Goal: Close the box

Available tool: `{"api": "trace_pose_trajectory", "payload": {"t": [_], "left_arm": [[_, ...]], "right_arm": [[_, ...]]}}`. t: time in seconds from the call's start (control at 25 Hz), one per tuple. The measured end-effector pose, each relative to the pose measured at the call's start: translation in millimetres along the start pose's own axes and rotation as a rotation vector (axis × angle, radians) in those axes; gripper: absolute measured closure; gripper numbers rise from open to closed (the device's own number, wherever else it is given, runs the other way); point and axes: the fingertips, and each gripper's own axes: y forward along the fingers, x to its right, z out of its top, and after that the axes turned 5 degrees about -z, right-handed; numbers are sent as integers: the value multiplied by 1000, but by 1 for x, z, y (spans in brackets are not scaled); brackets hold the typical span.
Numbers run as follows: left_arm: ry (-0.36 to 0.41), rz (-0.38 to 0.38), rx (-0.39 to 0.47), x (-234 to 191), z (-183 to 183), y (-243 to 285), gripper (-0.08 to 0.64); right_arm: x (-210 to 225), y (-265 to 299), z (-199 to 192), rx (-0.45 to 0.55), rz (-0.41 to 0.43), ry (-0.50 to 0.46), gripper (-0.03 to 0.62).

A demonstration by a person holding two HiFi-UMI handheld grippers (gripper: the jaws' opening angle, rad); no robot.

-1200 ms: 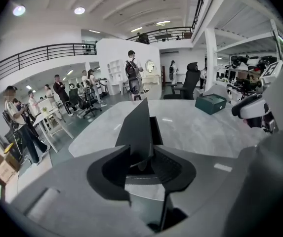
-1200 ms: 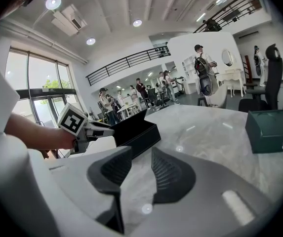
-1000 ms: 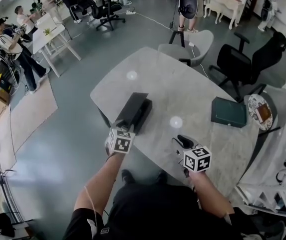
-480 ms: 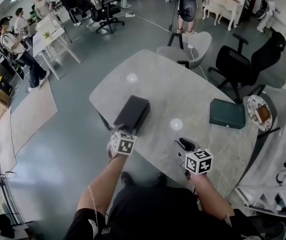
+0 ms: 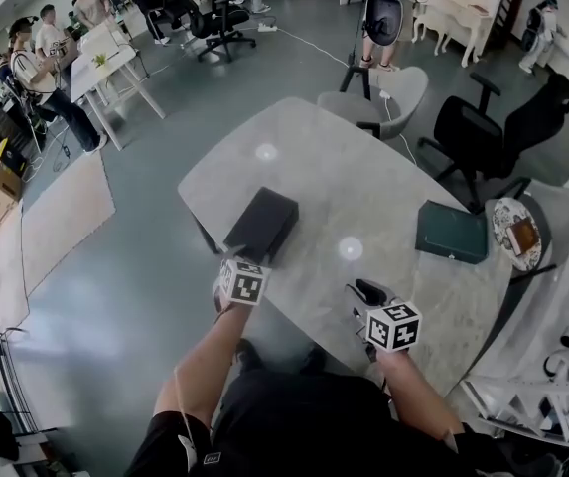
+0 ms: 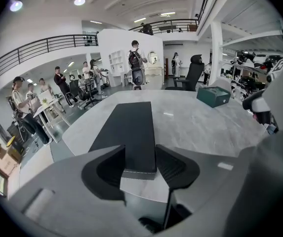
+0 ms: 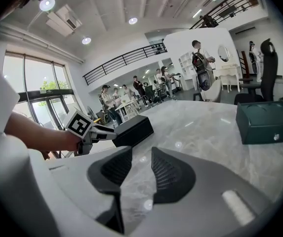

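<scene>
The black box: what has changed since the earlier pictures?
The lid of the black box has come down flat: it is closed. The left gripper has just been opening its jaws, letting the lid go; the box's near end lies between them. The right gripper, open and empty, and the green box stayed.

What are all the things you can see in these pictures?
Table: one, grey marble, in the middle of the room.
Black box: one, black, closed, by the table's left edge.
Green box: one, dark green, on the table's right side.
Grey chair: one, grey, at the table's far side.
Black chair: one, black, beyond the green box.
People: several, far off, top left, by a white desk.
Left gripper: one, dark grey jaws, at the black box's near end; jaws open, just been opening, the box end shows between them ungripped.
Right gripper: one, dark grey jaws, over the table's near edge; jaws open, nothing between.
</scene>
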Motion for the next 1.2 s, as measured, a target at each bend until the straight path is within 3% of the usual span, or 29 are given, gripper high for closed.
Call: {"api": "trace_pose_trajectory", "payload": {"t": [0.24, 0.48, 0.64, 0.84, 1.2], "left_arm": [[-28, 3, 32, -5, 3, -10, 360], [-107, -45, 175, -14, 19, -53, 360], [-155, -76, 255, -48, 18, -98, 360], [-298, -43, 369, -96, 4, -162, 360], [-352, 27, 450, -146, -46, -241, 368]], "right_arm": [[-5, 4, 2, -13, 15, -10, 468], [-28, 16, 15, -4, 45, -36, 468], [-73, 43, 33, -1, 88, -70, 468], [-150, 68, 47, -6, 175, -157, 468], [-253, 90, 62, 23, 272, -254, 468]]}}
